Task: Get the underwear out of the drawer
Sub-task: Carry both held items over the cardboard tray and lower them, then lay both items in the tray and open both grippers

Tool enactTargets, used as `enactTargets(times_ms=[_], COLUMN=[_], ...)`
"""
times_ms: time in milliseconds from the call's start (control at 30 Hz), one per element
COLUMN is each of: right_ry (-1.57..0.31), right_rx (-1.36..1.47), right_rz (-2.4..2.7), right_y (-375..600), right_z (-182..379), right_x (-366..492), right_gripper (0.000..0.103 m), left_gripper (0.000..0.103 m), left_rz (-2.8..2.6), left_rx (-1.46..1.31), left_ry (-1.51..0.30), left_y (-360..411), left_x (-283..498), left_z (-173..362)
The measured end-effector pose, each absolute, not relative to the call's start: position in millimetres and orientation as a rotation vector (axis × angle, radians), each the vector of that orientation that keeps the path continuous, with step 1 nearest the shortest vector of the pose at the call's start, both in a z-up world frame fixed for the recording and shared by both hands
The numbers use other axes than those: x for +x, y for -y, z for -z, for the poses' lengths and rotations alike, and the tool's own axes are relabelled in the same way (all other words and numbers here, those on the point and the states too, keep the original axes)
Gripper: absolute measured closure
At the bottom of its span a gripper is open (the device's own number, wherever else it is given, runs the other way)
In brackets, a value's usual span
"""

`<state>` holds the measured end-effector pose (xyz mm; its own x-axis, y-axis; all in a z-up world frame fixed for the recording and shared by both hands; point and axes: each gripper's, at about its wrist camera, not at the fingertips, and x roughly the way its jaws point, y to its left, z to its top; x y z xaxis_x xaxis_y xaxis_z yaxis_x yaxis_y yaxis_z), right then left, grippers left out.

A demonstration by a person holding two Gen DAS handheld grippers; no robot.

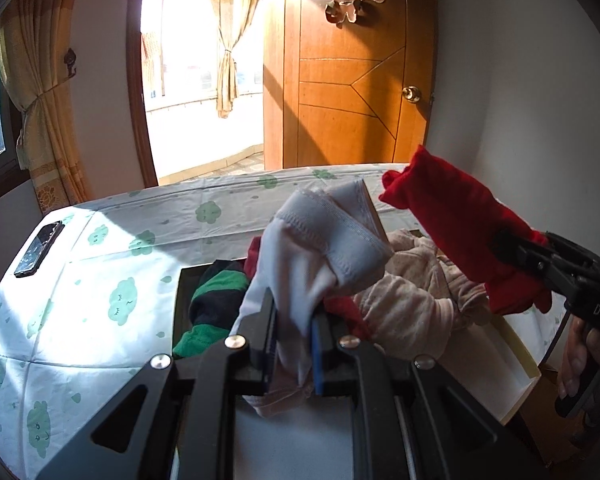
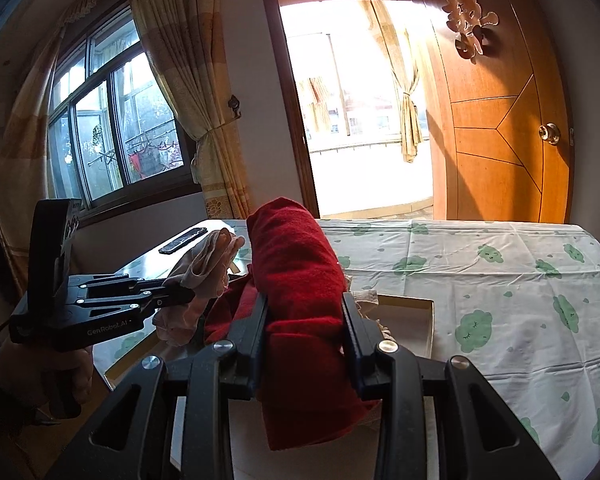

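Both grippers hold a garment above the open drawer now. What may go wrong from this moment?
1. The left gripper pinches only a thin edge of the pale underwear, so it may slip back into the drawer.
2. The red garment in the right gripper hangs long and may snag the beige clothes below.

Two wrist cameras, side by side, facing the wooden door (image 1: 352,80) across the covered tabletop (image 1: 100,248).

Each looks forward and slightly down along its own fingers, close over the open drawer (image 1: 516,364). The left view catches the right gripper (image 1: 512,250) at its right edge; the right view catches the left gripper (image 2: 186,296) at its left. Both share the door, the bright doorway (image 2: 360,100), the phone (image 1: 38,250) and the tabletop's far edge.
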<state>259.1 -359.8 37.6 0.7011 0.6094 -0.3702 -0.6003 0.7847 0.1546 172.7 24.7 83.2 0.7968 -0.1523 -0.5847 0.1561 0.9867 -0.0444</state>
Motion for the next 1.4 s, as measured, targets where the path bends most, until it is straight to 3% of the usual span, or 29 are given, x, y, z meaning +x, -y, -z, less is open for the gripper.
enactTargets(times_ms=[767, 1000, 1067, 1200, 1400], right_ry=[-0.595, -0.654, -0.667, -0.64, -0.595], right_rx=[-0.09, -0.109, -0.105, -0.118, -0.096], right_rz=[-0.63, -0.623, -0.629, -0.611, -0.603], right_y=[297, 295, 297, 298, 305], right_z=[-26, -19, -19, -17, -18], right_x=[302, 312, 313, 307, 299], right_gripper=[0.067, 0.065, 0.06, 0.04, 0.035], left_gripper=[0.092, 0.072, 0.064, 0.045, 0.035], left_rz=[0.074, 0.08, 0.085, 0.072, 0.077], left_rx=[-0.093, -0.087, -0.094, -0.085, -0.072], left_ry=[-0.726, -0.722, -0.719, -0.688, -0.624], left_y=[-36, -31, -31, -32, -30], left_x=[227, 226, 223, 215, 201], left_z=[-64, -57, -58, -62, -71])
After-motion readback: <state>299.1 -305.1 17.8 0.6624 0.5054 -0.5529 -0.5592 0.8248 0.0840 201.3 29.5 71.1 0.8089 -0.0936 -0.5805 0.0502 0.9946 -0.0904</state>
